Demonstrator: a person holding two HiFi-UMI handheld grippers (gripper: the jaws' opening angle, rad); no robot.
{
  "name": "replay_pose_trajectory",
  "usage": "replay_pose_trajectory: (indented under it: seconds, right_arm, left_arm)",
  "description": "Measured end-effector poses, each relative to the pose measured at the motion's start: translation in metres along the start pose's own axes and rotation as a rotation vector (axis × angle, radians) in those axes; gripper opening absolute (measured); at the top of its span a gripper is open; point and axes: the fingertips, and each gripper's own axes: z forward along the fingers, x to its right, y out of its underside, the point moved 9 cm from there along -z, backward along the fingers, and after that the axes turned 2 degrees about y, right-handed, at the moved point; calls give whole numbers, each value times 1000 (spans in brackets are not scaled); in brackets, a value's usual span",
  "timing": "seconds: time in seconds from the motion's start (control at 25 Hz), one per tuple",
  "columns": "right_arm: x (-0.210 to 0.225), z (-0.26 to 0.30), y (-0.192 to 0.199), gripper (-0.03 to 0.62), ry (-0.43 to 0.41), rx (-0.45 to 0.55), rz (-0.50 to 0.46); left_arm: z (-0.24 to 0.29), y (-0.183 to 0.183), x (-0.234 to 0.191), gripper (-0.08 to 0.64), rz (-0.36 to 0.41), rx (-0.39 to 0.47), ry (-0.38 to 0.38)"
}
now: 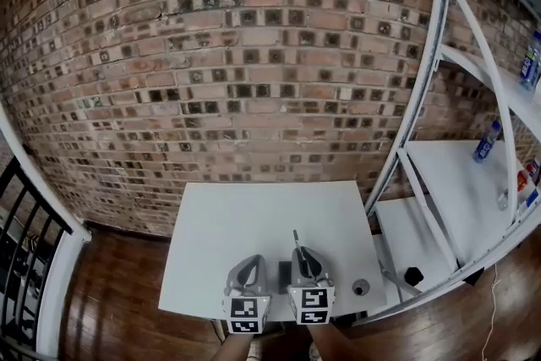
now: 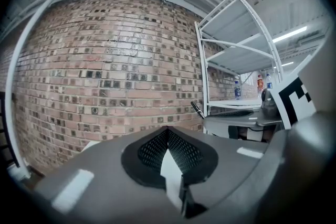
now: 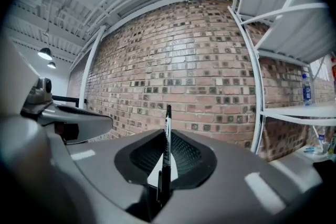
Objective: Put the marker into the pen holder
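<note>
- Gripping a slim black-and-white marker upright between closed jaws, the right gripper hovers over the near edge of the table, with the marker's tip poking past the jaw tips towards 12 o'clock.
- The left gripper hangs just beside it at 9 o'clock, its jaws brought together on nothing.
- The carrying step looks to be in hand: the marker is held off the table and not yet delivered.
- A small grey round cup, at 4 o'clock of the right gripper and near the table's right edge, is most likely the pen holder, though it is too small to be sure.
- On that reading, the next move calls for swinging the right gripper over the cup, tipping the marker end-down above the opening, and only then parting the jaws.
- The surface is a plain white rectangular table.
- A weathered red-brick wall rises behind it at 12 o'clock.
- White metal shelving carrying plastic bottles stands at 3 o'clock.
- A dark wooden floor and a black railing lie at 8 o'clock.
</note>
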Motion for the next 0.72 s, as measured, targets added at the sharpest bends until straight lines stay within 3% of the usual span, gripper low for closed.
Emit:
replay_pose_trajectory:
  seconds: [0.72]
  right_arm:
    - [-4, 14, 1, 43, -14, -3, -16]
  left_arm:
    - [9, -2, -8, 12, 30, 11, 3]
